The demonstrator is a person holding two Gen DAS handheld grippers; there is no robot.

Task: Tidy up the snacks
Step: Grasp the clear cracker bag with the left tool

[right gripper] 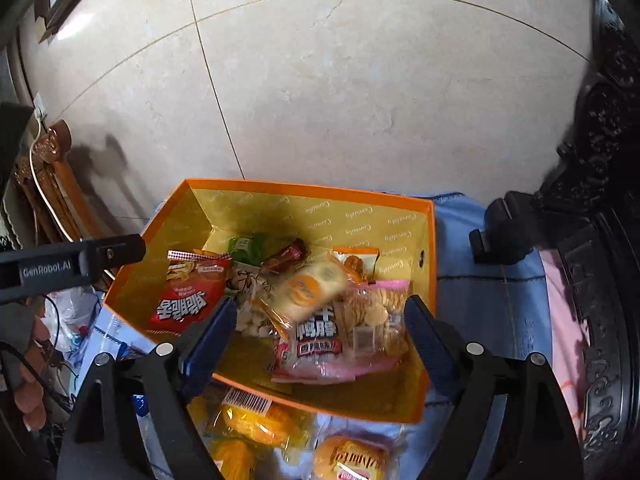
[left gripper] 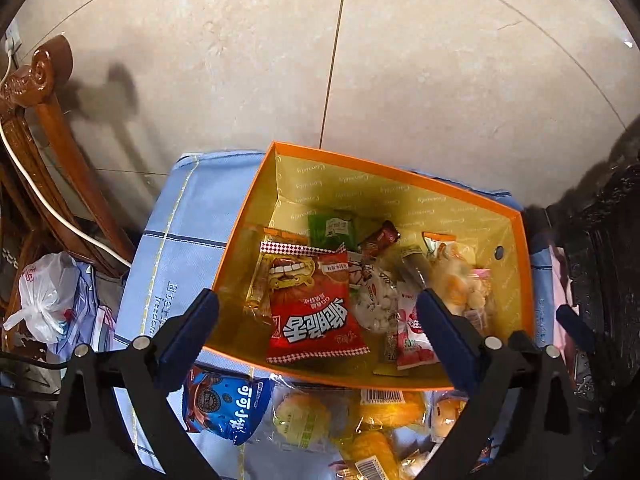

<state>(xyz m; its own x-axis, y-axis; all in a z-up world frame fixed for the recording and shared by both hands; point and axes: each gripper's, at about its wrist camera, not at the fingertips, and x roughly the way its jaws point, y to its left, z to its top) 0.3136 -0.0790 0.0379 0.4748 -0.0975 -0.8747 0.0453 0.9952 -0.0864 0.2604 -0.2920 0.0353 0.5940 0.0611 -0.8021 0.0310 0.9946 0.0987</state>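
From the left wrist view we see a white plastic bag (left gripper: pixel 46 300) at the far left beside carved wooden furniture (left gripper: pixel 40 92), then a blue checked cloth (left gripper: pixel 188 232) carrying an orange box (left gripper: pixel 400 376) with a yellow lining. Our left gripper (left gripper: pixel 316 312) hangs over the box with its jaws spread wide and nothing between them. Inside the box, from left to right, lie a red snack bag (left gripper: pixel 316 312), a green packet (left gripper: pixel 334 228), a brown wrapper (left gripper: pixel 382 236) and a pink packet (left gripper: pixel 414 340). In front of the box, on the cloth, lie a blue cookie bag (left gripper: pixel 228 404) and yellow packets (left gripper: pixel 384 408). From the right wrist view, our right gripper (right gripper: pixel 320 328) is likewise released and empty over the box, above a blurred pale packet (right gripper: pixel 312 288) and a bag of round crackers (right gripper: pixel 376 312).
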